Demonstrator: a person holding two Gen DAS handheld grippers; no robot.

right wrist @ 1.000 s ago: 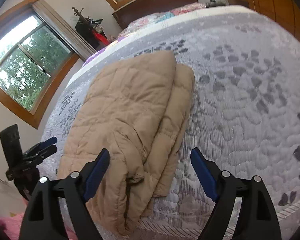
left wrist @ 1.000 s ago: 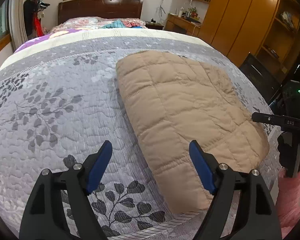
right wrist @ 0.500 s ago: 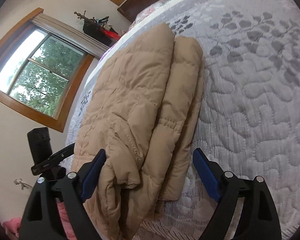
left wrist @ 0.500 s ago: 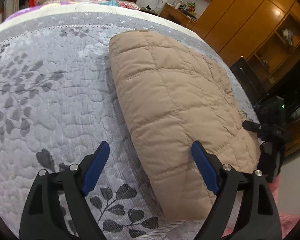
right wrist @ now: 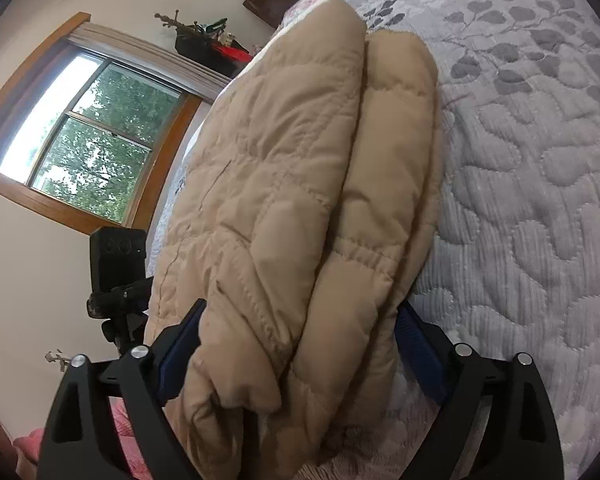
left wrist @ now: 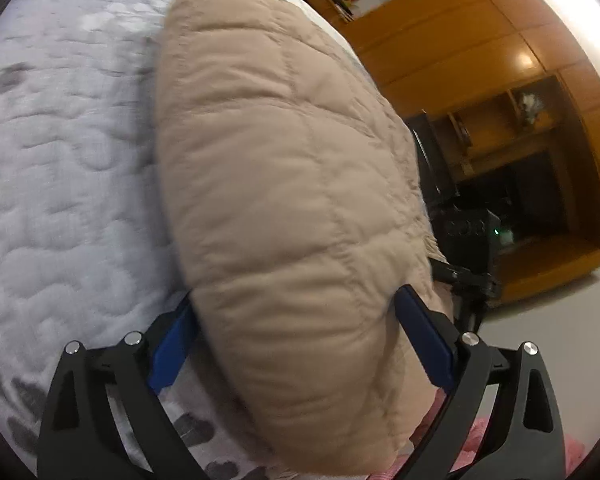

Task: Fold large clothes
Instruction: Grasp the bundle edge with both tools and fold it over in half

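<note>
The folded tan quilted jacket (left wrist: 284, 184) lies on the grey leaf-patterned bedspread (left wrist: 60, 168) of the bed, near its edge. The left hand-held gripper (left wrist: 296, 320) and the right hand-held gripper (right wrist: 300, 332) each straddle the jacket's near end, jaws wide and opening, with padded fabric bulging between the blue pads (left wrist: 424, 344).
</note>
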